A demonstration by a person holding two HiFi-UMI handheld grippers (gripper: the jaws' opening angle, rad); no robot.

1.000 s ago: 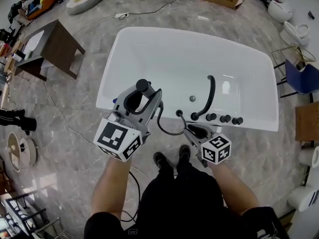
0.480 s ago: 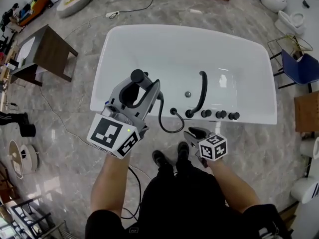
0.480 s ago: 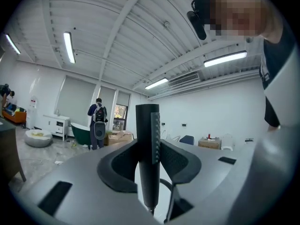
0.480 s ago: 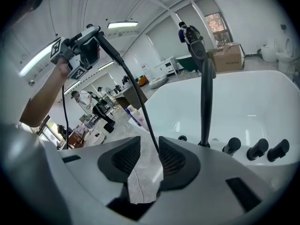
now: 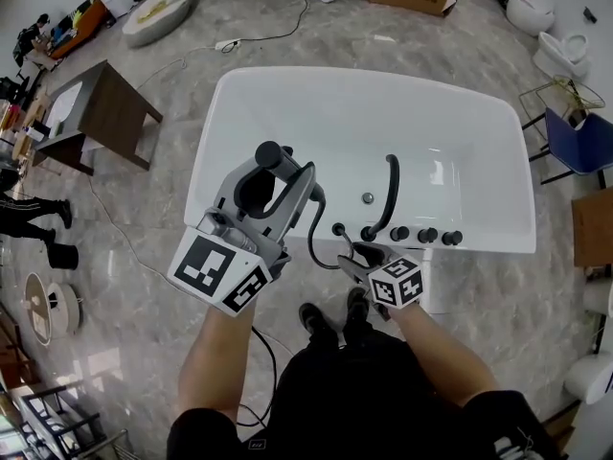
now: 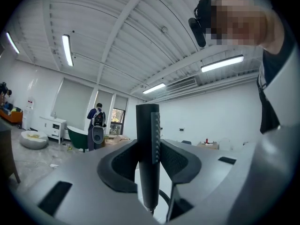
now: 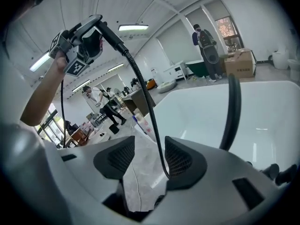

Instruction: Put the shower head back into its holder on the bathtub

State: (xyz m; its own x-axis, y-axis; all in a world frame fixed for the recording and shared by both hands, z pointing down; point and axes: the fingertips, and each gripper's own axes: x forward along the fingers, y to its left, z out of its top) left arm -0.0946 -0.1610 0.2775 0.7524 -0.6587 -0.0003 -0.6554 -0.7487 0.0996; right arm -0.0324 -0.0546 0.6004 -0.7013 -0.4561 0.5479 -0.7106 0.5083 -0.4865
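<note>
Left gripper point(image 6: 149, 162) clamps shower head point(image 6: 148, 139) mid-handle above the bathtub point(image 5: 287, 94) rim; likely rigid, slick. Right gripper point(image 7: 144, 159) parted, floppy hose point(image 7: 140, 88) runs between, ungripped.

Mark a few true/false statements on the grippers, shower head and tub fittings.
1. The left gripper is shut on the shower head. True.
2. The right gripper is clamped on the hose. False: its jaws stand apart, and the hose only runs between them, close to one pad.
3. The shower head rests on the tub rim. False: the left gripper holds it up, clear of the tub.
4. Three black knobs sit in a row beside the spout. True.
5. The spout is white. False: it is black, and the tub is white.
</note>
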